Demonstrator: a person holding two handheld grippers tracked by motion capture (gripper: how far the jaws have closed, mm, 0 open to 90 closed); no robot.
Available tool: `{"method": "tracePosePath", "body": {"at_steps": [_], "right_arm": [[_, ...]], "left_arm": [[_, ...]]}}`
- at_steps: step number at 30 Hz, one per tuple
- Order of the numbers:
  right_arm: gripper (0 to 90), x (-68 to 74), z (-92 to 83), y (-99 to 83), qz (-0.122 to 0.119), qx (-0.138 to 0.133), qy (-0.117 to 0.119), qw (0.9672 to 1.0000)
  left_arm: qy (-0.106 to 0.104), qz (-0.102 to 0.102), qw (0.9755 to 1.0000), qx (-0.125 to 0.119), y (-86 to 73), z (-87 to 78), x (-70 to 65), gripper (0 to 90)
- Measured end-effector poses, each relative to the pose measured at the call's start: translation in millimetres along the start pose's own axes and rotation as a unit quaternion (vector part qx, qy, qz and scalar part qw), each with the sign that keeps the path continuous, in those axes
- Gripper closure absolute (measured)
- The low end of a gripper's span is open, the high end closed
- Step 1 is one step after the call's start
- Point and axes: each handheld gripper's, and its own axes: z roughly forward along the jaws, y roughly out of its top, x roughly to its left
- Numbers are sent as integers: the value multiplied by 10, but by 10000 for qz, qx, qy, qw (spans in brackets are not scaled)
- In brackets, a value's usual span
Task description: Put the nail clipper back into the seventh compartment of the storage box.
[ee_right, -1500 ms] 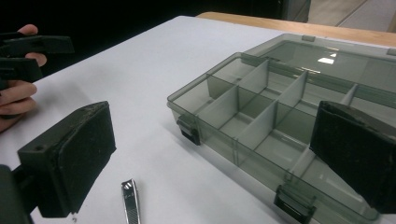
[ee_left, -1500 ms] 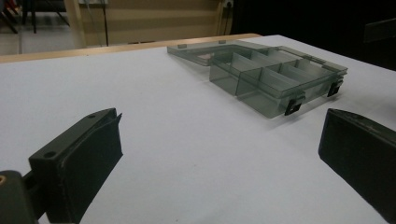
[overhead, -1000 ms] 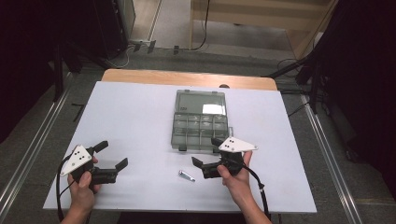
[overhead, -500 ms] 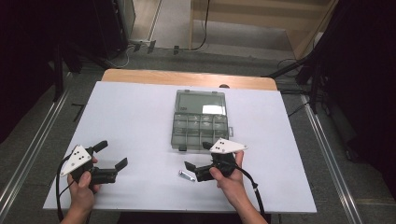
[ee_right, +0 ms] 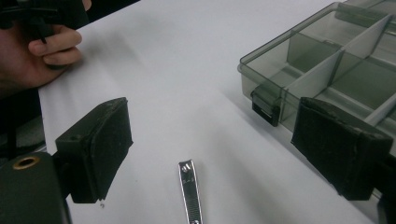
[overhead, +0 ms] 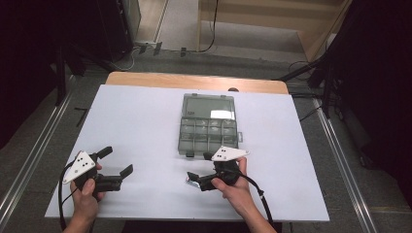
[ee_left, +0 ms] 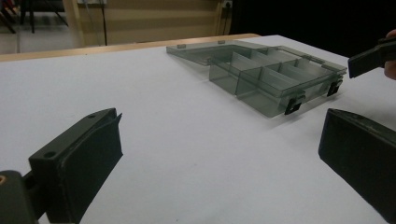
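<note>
A small silver nail clipper [ee_right: 190, 191] lies flat on the white table [overhead: 145, 121], a little in front of a clear grey compartment box [overhead: 209, 127] whose lid is folded back. My right gripper [ee_right: 219, 140] is low over the table and points left in the high view, its jaws on either side of the clipper [overhead: 190, 180]. The jaws have just been closing a little, but the pads stand apart from the clipper. My left gripper [overhead: 117, 160] rests open at the table's front left, with nothing between its jaws [ee_left: 219, 144].
The box [ee_left: 275, 79] has several empty compartments and two dark latches on its near wall [ee_right: 266, 105]. Bare white table lies between the two hands. The table's front edge runs just behind both hands, and cables trail off it.
My right gripper has slid left from the box's front corner to the nail clipper, and its jaws now straddle it. The left gripper has stayed put.
</note>
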Motion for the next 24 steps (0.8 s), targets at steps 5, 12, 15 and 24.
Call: {"method": "tracePosePath", "body": {"at_steps": [5,12,15,24], "right_arm": [[140,16,37,-14,-23,100,41,9999],[304,79,109,-40,-103,265,-99,9995],[343,95,126,-49,-146,319,-112,9993],[518,117,200,-89,-257,566,0,9981]], "left_arm": [[-8,13,10000,4,0,3,-4,0],[6,49,10000,13,-1,1,-5,0],[1,34,10000,2,-2,2,-3,0],[26,72,10000,21,-2,4,-6,0]]}}
